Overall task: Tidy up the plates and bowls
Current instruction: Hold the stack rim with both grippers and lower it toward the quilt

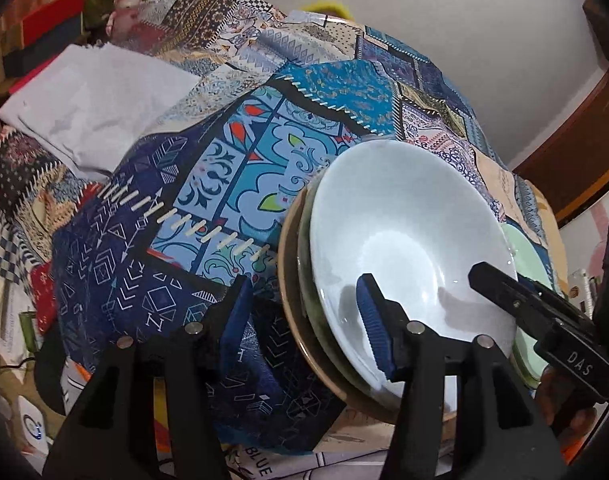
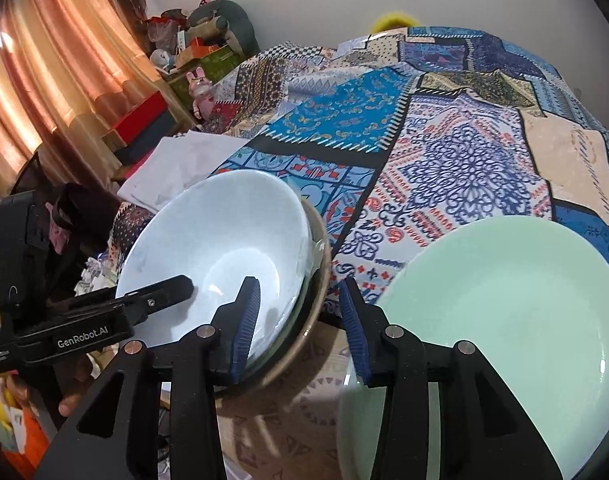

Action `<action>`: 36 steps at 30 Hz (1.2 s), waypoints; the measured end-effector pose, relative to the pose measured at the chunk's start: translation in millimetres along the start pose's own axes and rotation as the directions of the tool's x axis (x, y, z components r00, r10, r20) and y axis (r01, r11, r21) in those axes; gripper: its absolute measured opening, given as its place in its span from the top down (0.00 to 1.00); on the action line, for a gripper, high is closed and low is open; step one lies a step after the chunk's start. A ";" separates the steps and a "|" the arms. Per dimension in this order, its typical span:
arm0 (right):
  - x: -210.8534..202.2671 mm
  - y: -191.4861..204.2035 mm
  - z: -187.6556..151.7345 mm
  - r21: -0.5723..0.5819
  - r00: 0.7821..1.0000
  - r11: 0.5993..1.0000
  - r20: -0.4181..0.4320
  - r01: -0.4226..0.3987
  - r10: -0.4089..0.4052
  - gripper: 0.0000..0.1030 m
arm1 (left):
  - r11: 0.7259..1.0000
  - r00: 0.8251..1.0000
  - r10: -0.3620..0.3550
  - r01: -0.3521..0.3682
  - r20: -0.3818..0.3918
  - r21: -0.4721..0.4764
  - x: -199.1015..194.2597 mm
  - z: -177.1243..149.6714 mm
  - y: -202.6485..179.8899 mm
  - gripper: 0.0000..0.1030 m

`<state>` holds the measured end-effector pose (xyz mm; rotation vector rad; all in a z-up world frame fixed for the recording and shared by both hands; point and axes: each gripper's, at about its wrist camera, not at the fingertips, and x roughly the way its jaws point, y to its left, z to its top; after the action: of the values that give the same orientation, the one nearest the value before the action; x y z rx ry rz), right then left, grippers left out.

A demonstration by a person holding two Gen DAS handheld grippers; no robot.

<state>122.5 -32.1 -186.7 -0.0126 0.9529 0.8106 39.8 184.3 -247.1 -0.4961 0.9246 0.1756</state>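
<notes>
A white bowl (image 1: 404, 240) (image 2: 216, 232) is nested in a dark green bowl (image 1: 304, 240), which sits in a tan bowl (image 1: 284, 268) (image 2: 324, 264), all tilted on the quilt. My left gripper (image 1: 303, 280) (image 2: 160, 298) is open and straddles the stack's near rim, one pad inside the white bowl and the other outside the tan one. A mint green plate (image 2: 504, 320) (image 1: 524, 248) lies just right of the stack. My right gripper (image 2: 297, 282) (image 1: 500, 284) is open, its left finger over the white bowl's rim and its right finger over the plate's edge.
A patchwork quilt (image 2: 444, 160) covers the bed under the dishes. A folded white cloth (image 1: 96, 96) (image 2: 184, 164) lies to the far left. Beyond it are boxes, a toy rabbit (image 2: 200, 88) and orange curtains (image 2: 56, 80). A wooden door (image 1: 576, 128) stands on the right.
</notes>
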 end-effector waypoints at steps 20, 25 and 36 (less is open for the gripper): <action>15.9 10.4 -0.4 -0.013 1.000 1.000 -0.009 0.020 -0.021 0.64 | 0.999 1.000 0.024 -0.025 0.014 0.025 1.1 -0.7 -15.1 0.63; 14.6 10.9 -0.1 -0.007 0.999 0.999 -0.005 0.034 -0.034 0.64 | 0.997 0.997 0.072 -0.073 0.021 0.028 -1.6 1.0 -24.2 0.63; 3.3 3.6 1.0 0.042 1.000 0.999 0.004 0.021 -0.021 0.64 | 0.996 0.996 0.080 -0.082 0.040 0.040 -15.2 2.1 -39.1 0.63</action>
<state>122.0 -27.2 -187.4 0.0155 0.9638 0.7706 46.0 152.1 -220.8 -0.4158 0.9095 0.2387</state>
